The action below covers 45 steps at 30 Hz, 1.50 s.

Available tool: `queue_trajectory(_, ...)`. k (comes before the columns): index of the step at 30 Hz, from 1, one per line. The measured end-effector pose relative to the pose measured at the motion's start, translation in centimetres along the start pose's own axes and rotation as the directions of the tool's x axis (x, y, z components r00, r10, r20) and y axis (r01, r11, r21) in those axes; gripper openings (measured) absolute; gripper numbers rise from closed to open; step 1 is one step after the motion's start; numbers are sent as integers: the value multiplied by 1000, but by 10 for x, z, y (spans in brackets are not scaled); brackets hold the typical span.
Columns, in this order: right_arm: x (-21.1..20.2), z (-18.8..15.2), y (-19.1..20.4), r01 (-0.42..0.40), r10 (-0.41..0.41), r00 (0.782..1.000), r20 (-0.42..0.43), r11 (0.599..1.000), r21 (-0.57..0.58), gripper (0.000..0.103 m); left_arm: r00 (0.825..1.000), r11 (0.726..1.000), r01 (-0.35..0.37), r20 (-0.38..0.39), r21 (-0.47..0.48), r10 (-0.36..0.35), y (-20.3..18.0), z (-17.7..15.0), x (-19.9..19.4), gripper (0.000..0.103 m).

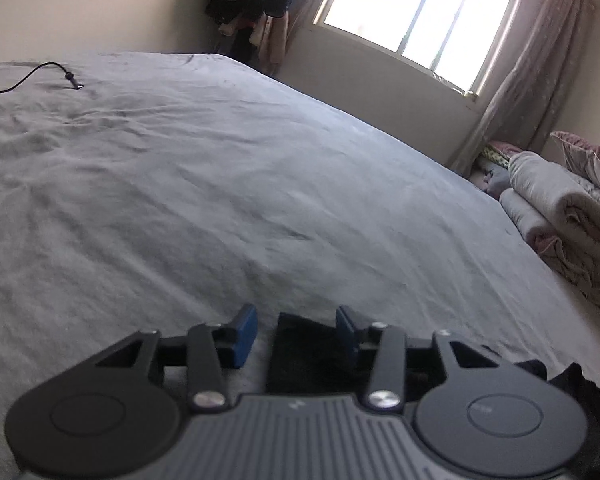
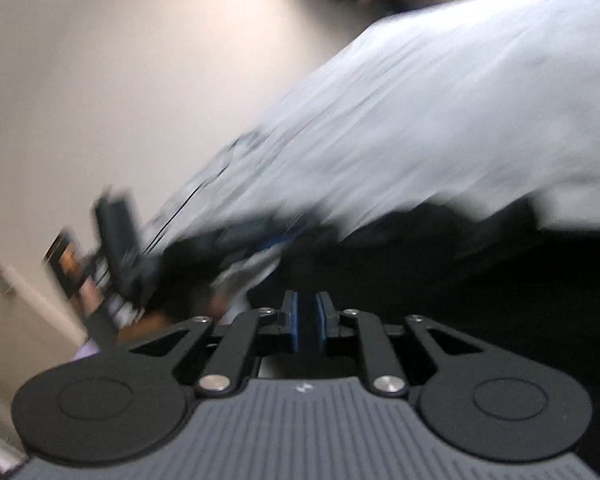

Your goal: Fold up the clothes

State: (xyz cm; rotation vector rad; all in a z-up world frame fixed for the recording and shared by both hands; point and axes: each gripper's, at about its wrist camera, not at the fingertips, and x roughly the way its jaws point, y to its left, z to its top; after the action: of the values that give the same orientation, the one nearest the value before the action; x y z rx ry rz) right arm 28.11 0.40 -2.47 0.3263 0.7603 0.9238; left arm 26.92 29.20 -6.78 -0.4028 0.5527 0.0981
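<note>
Grey bedsheet (image 1: 220, 184); black garment (image 1: 296, 352) between left gripper (image 1: 296, 320) parted jaws; right gripper (image 2: 307, 312) jaws slightly apart, empty.

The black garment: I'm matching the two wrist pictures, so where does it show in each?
Left wrist: black garment at bottom centre, on the bed.
Right wrist: it fills the lower right, blurred.
Shared landmark: the bed's grey sheet.
</note>
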Motion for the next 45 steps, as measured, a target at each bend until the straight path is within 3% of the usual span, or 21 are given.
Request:
queue_trajectory(3, -33, 8, -8, 148, -145, 983, 113, 989, -17, 20, 999, 999, -34, -12, 29, 35, -5, 0, 1, 10)
queue_trajectory(5, -49, 12, -13, 241, -237, 957, 168, 970, -7, 47, 999, 997, -50, -17, 56, 51, -9, 1, 0, 5)
queue_trajectory(8, -45, 22, -21, 310, -304, 935, 184, 951, -3, 47, 998, 995, -60, -14, 78, 61, -10, 2, -3, 3)
queue_trajectory(11, -15, 35, -33, 377, -371, 923, 106, 925, -49, 47, 998, 997, -51, -18, 49, 52, -3, 3, -4, 3)
queue_trajectory(14, 14, 37, -41, 388, -388, 922, 16, 917, -92, 46, 999, 999, -49, -16, 20, 49, 3, 4, -5, 3)
queue_trajectory(15, 21, 34, -41, 394, -397, 918, 0, 912, -116, 30, 999, 999, -50, -14, 15, 51, 4, 5, -5, 3)
queue_trajectory(16, 27, 32, -41, 400, -406, 914, -15, 906, -139, 7, 999, 998, -52, -11, 21, 52, 4, 5, -6, 3)
queue_trajectory(18, 32, 24, -40, 415, -418, 908, 8, 897, -152, 7, 998, 998, -55, -6, 33, 55, 3, 5, -8, 2)
queue_trajectory(20, 28, 18, -33, 434, -424, 901, 96, 890, -138, 6, 998, 997, -58, 29, 47, 57, 2, 7, -14, 2)
queue_trajectory(22, 19, 19, -32, 454, -423, 882, 208, 881, -132, 6, 996, 997, -53, 80, 53, 49, 2, 8, -22, 2)
queue_trajectory(24, 20, 20, -31, 485, -445, 858, 255, 866, -122, 6, 992, 998, -40, 124, 53, 33, 2, 9, -28, 2)
queue_trajectory(25, 23, 21, -32, 500, -458, 850, 262, 857, -123, 6, 989, 998, -36, 142, 54, 28, 2, 10, -30, 2)
queue_trajectory(27, 42, 17, -40, 532, -505, 841, 194, 837, -131, 7, 991, 997, -56, 122, 53, 49, 2, 8, -23, 3)
queue_trajectory(31, 53, 16, -40, 559, -537, 827, 165, 815, -150, 15, 997, 996, -83, -3, 25, 83, 9, 8, -4, 7)
queue_trajectory(33, 53, 17, -38, 567, -546, 822, 158, 810, -152, 18, 999, 999, -36, 3, -10, 36, 15, 10, -10, 23)
queue_trajectory(34, 52, 18, -36, 571, -550, 820, 159, 807, -149, 27, 1000, 1000, -23, 1, -19, 23, 15, 11, -11, 30)
queue_trajectory(35, 45, 19, -31, 572, -550, 819, 166, 807, -146, 33, 1000, 1000, -10, -1, -28, 10, 16, 12, -12, 30)
queue_trajectory(36, 40, 19, -26, 567, -541, 821, 181, 811, -146, 42, 1000, 999, 3, -4, -36, -3, 17, 12, -13, 30)
queue_trajectory(39, 33, 18, -8, 515, -485, 853, 194, 842, -161, 42, 999, 998, 21, -25, -55, -23, 19, 13, -11, 30)
queue_trajectory(42, 30, 8, 18, 395, -366, 917, 156, 887, -239, 42, 996, 994, 64, -49, -92, -69, 25, 13, -7, 30)
queue_trajectory(45, 36, -7, 45, 249, -237, 969, 78, 910, -333, 42, 993, 988, 92, -59, -125, -100, 28, 11, -2, 31)
